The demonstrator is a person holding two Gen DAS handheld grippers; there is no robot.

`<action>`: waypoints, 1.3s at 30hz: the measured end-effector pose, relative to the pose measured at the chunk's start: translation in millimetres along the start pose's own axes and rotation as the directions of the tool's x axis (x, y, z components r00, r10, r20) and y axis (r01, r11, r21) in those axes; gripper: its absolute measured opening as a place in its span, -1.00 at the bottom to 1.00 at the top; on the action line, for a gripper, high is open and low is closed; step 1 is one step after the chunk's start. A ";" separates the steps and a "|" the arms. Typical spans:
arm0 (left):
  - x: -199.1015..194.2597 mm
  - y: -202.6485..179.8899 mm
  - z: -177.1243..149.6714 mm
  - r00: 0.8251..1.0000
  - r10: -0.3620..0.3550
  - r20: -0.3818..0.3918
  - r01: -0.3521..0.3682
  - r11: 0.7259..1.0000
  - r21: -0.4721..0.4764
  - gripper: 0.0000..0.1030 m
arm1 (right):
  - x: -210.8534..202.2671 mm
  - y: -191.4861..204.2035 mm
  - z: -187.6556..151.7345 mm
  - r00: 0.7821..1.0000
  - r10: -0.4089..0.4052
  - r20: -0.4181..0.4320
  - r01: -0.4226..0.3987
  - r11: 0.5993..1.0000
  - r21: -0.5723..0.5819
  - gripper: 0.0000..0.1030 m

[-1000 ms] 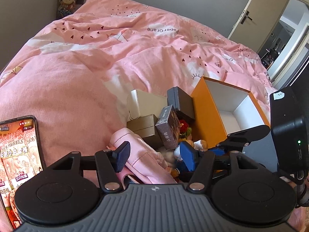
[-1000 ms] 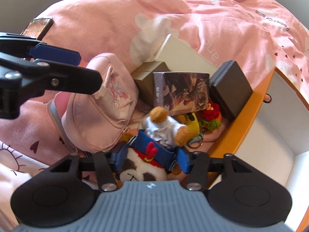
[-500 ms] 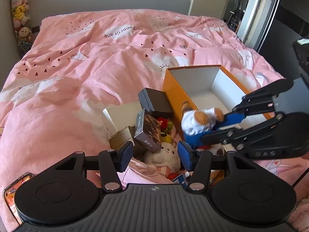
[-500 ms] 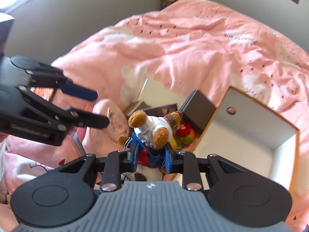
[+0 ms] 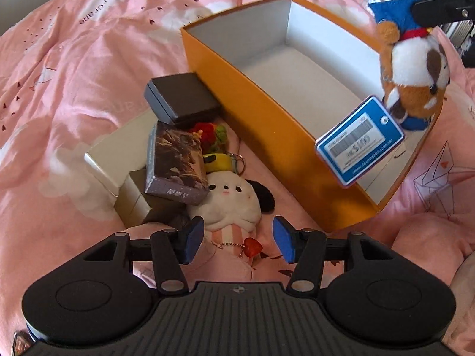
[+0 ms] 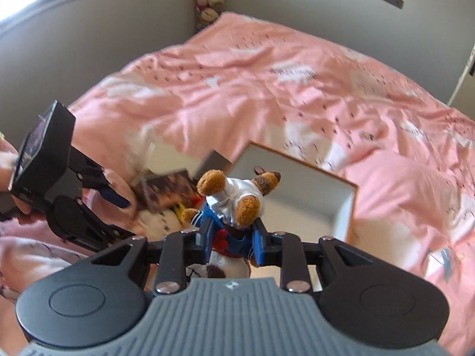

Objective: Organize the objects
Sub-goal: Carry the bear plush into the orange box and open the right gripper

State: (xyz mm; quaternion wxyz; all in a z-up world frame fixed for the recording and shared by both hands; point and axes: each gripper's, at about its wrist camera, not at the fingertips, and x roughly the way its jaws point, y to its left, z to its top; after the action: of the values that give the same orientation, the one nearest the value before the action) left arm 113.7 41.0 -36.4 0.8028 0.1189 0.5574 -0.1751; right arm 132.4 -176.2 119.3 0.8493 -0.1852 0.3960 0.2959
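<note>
My right gripper is shut on a brown plush dog in blue and white clothes. In the left wrist view the dog hangs head down over the right end of the open orange box, with a blue price tag dangling below it. The box also shows in the right wrist view. My left gripper is open and empty, low over a white dog plush with a strawberry charm.
A pile lies left of the box on the pink duvet: a dark grey case, a picture box, two beige boxes, a red and green knitted item and a yellow keyring.
My right gripper has lifted the plush dog off the pile and carried it right, over the box. My left gripper has swung towards the pile and dropped low over the white plush.
</note>
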 end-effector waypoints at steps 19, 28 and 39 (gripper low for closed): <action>75.2 4.6 24.0 0.970 0.055 -0.238 -0.056 0.998 0.004 0.51 | 134.6 -41.3 -36.6 0.892 0.019 -0.451 -0.057 0.996 -0.072 -0.46; 65.0 20.0 17.0 0.979 0.029 -0.201 -0.053 0.992 -0.117 0.27 | 172.1 -48.3 -45.8 0.854 -0.040 -0.519 -0.036 0.990 -0.135 -0.50; 16.2 32.1 8.9 0.995 -0.084 -0.050 0.064 0.948 -0.312 0.17 | 123.5 -50.5 -37.0 0.898 0.017 -0.440 -0.061 0.994 -0.088 -0.23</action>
State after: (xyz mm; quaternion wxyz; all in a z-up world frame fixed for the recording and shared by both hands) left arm 139.8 64.4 -48.6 0.7866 -0.0243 0.6068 -0.1116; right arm 207.5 -190.7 3.9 0.7220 -0.2811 0.5654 0.2830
